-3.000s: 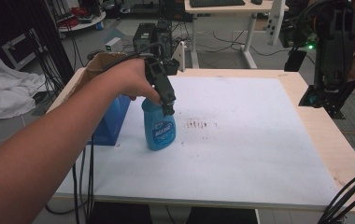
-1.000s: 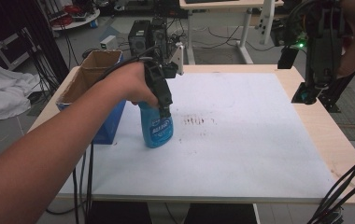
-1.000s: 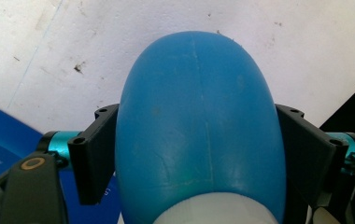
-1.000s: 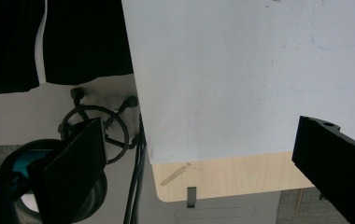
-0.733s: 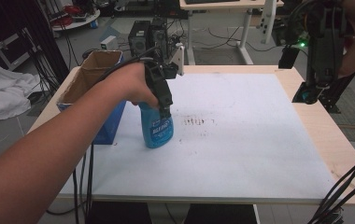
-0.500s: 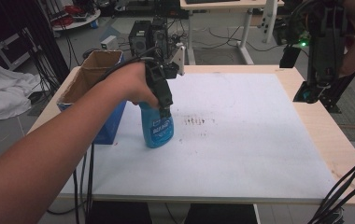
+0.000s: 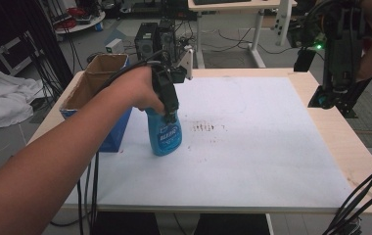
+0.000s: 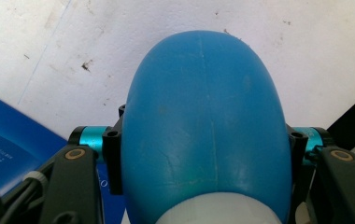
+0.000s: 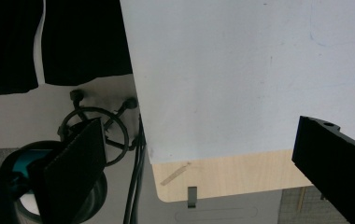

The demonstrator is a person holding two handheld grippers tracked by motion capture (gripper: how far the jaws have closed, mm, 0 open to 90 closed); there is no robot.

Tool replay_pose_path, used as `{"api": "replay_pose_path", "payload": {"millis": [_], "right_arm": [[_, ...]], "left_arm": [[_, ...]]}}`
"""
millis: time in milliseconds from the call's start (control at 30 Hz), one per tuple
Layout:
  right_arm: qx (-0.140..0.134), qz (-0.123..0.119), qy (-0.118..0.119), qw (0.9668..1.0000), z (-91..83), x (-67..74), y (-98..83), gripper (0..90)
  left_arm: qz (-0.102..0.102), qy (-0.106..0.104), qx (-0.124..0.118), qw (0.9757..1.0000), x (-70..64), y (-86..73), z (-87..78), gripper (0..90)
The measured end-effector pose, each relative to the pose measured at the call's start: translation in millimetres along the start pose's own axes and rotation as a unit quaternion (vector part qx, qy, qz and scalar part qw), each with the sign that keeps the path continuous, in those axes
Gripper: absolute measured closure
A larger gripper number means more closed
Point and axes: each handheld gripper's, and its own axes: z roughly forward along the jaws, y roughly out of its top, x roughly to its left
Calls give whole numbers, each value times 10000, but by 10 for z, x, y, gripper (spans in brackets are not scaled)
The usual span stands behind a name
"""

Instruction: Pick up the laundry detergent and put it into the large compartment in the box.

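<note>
A blue spray bottle (image 7: 164,136) stands upright on the white table sheet (image 7: 252,156), left of the middle. My left gripper (image 7: 168,100) comes down on it from above and is shut on its upper body. In the left gripper view the bottle's rounded blue body (image 8: 203,121) sits between the two jaws, and the left gripper (image 8: 203,161) presses it from both sides. My right gripper (image 7: 335,95) hangs in the air over the table's right edge. In its own view the right gripper (image 9: 203,163) is open, jaws wide apart, nothing between them.
A blue box (image 7: 106,128) with a brown cardboard liner stands at the table's left edge, close beside the bottle. Dark smudges (image 7: 204,128) mark the sheet just right of the bottle. Bare wood rim (image 7: 343,147) borders the right side. Cables (image 7: 365,196) hang at the front right corner.
The left gripper stays shut on the bottle at the same spot. The right gripper has only drifted slightly above the right edge.
</note>
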Motion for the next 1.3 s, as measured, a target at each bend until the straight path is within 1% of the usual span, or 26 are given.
{"api": "replay_pose_path", "payload": {"millis": [100,167,200,233,300,333,367,400,433,467,533,600,633,667,700,733,767,833,867,1000,1067,1100,1167,1233,1267,1300], "right_arm": [[3,21,3,10000,6,1,-4,22],[13,8,6,10000,11,-3,-3,22],[15,10,1,10000,15,-3,-1,22],[10,10,11,10000,18,-3,1,22],[19,7,10,10000,25,-5,6,22],[19,-8,15,10000,28,-6,9,22],[20,-11,15,10000,28,-7,11,22],[23,1,13,10000,27,-4,14,22],[23,0,17,10000,25,-3,16,22],[18,1,18,10000,24,-3,17,22],[27,-16,15,10000,25,-7,20,22],[25,-17,20,10000,30,-11,24,22],[22,-21,21,10000,32,-14,26,22],[25,-17,21,10000,32,-14,29,22],[25,-17,21,10000,32,-14,29,22],[30,-23,28,10000,32,-16,36,22],[34,-41,31,10000,36,-18,50,22],[39,-51,34,10000,41,-21,65,22],[47,-64,42,10000,43,-24,75,22],[58,-83,57,9999,58,-32,115,22],[62,-92,56,9999,64,-37,134,22],[53,-126,60,9999,68,-43,142,22],[67,-114,62,9999,73,-45,158,22],[66,-133,60,9999,81,-55,171,22],[68,-141,73,9999,85,-58,177,22],[68,-129,74,9999,89,-59,181,22]], "left_arm": [[-35,5,-33,10000,-1,-4,3,388],[-23,11,-42,10000,-2,-6,3,390],[32,13,-14,10000,7,-6,-3,390],[-54,2,-71,10000,-3,-11,4,390],[8,0,-22,10000,2,-17,-4,391],[83,-4,34,10000,10,-21,-15,391],[11,-32,-35,10000,2,-30,-17,390],[-7,-62,-71,10000,3,-38,-36,390],[95,-69,5,9999,21,-43,-68,390],[20,-96,-59,9999,11,-55,-95,390],[-17,-138,-135,9998,-2,-82,-198,390],[67,-126,-95,9999,7,-110,-330,390],[53,-118,-129,9998,6,-122,-381,390],[5,-100,-164,9998,4,-144,-469,390],[5,-100,-164,9998,4,-144,-469,390],[-54,-94,-210,9997,23,-189,-623,390],[-69,-86,-217,9997,40,-213,-704,390],[-182,-77,-299,9994,67,-265,-869,390],[-163,-73,-284,9994,92,-292,-959,390],[-426,-18,-411,9982,166,-401,-1293,389],[-518,3,-482,9975,211,-452,-1444,390],[-595,5,-541,9968,231,-477,-1507,390],[-711,-4,-558,9959,276,-523,-1631,390],[-875,1,-583,9945,310,-567,-1727,390],[-911,6,-542,9944,335,-588,-1773,390],[-985,12,-538,9937,355,-610,-1812,390]]}}
